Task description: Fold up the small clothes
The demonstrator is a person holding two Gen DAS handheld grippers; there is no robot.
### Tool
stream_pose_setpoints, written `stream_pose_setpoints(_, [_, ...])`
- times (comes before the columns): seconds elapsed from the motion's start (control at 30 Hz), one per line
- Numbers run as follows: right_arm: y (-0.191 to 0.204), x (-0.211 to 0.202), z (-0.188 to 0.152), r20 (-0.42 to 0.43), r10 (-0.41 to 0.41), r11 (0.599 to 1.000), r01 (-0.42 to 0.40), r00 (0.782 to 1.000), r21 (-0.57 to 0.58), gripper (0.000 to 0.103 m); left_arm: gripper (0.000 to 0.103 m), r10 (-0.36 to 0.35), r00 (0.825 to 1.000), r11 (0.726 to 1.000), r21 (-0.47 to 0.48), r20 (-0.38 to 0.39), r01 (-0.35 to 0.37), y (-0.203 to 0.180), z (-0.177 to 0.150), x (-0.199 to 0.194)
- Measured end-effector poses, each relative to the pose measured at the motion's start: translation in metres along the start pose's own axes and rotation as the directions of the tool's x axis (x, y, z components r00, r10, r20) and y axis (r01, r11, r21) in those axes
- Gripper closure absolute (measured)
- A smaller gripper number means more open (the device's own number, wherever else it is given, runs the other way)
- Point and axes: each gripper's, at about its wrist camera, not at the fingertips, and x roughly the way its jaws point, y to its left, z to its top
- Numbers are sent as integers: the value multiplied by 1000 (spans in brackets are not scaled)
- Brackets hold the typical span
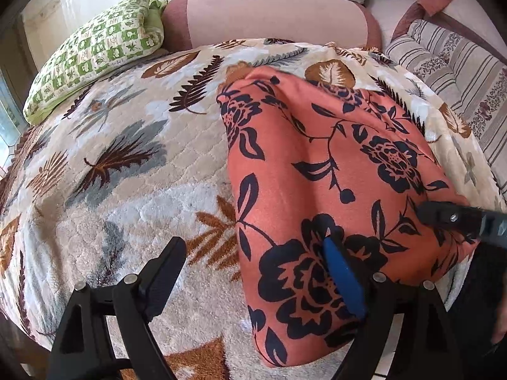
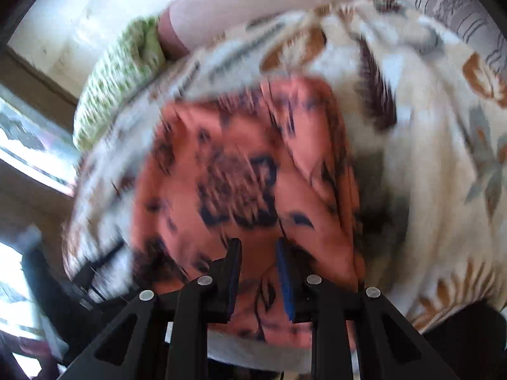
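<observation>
Left fingers (image 1: 253, 272) wide apart w/ nothing gripped, right fingers (image 2: 258, 272) narrow gap, empty, folded coral garment (image 1: 317, 174) edge, bare blanket (image 1: 126, 164) left.

Bed (image 1: 120, 209) w/ plush leaf-print blanket, cream w/ brown, rust & grey leaves; folded orange garment (image 1: 320, 171) w/ dark navy flowers lies flat on it, right of centre; green-and-white checked cushion (image 1: 95, 50) at far left edge; pink bolster (image 1: 272, 19) along far side, touching cushion; striped beige pillow (image 1: 456, 72) at far right.
</observation>
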Motion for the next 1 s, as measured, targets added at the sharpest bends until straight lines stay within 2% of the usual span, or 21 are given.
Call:
stream_pose_setpoints(0.03, [-3, 2, -6, 46, 12, 1000, -11, 999, -13, 76, 15, 2, 1000, 1000, 0, -1, -2, 0, 0, 0])
stream_pose_setpoints(0.1, [-3, 0, -10, 68, 15, 1000, -14, 998, -19, 76, 15, 3, 1000, 1000, 0, -2, -3, 0, 0, -1])
stream_pose_setpoints(0.2, [-1, -3, -6, 38, 5, 1000, -5, 999, -9, 77, 15, 4, 1000, 1000, 3, -8, -4, 0, 0, -2])
stream_pose_setpoints(0.33, [-5, -15, -1, 19, 40, 998, -41, 999, 54, 77, 15, 0, 1000, 1000, -3, -10, -1, -1, -2, -3])
stream_pose_setpoints(0.47, [1, -23, -14, 16, 27, 1000, -27, 1000, 16, 77, 15, 3, 1000, 1000, -1, -8, -3, -1, -3, -3])
stream_pose_setpoints(0.6, [-5, -5, -24, 30, 20, 1000, -20, 999, -10, 76, 15, 3, 1000, 1000, -4, -9, -3, -2, -4, -3])
stream_pose_setpoints(0.73, [-1, -11, -20, 15, 10, 1000, -10, 1000, -21, 76, 15, 1, 1000, 1000, -3, -8, -1, -1, -3, -4])
stream_pose_setpoints(0.9, [0, -25, -14, 13, 45, 999, -45, 999, 22, 76, 13, 3, 1000, 1000, -6, -10, -4, -2, -3, -4])
stream_pose_setpoints(1.0, [3, -15, -16, -12, 14, 1000, -14, 1000, -8, 76, 11, 4, 1000, 1000, -7, -13, -5, -1, -3, -2])
